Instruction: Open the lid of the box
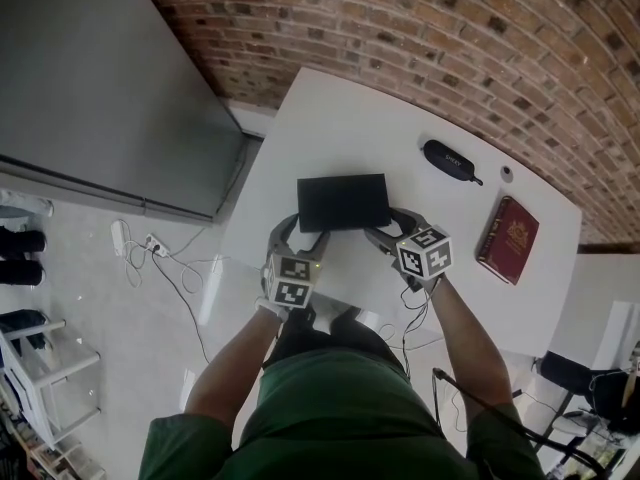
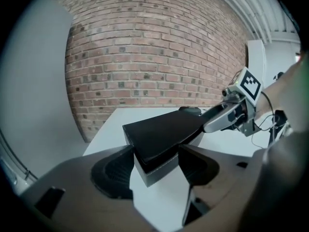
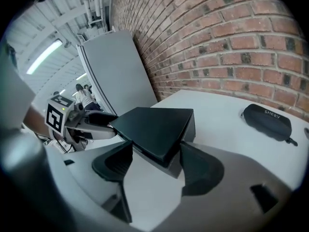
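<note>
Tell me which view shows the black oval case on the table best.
The right gripper view: the black case lies close and unblocked, with its lettering visible. The head view shows it whole but small, from above. The left gripper view shows only a sliver of its top behind the box.

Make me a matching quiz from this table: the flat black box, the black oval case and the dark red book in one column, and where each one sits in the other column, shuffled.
Things
1. flat black rectangular box
2. black oval case
3. dark red hardback book

Places
A. near the right edge of the white table
B. near corners between the jaws of the left gripper and the right gripper
C. beyond the box, toward the brick wall

Pairs: 1-B, 2-C, 3-A
</note>
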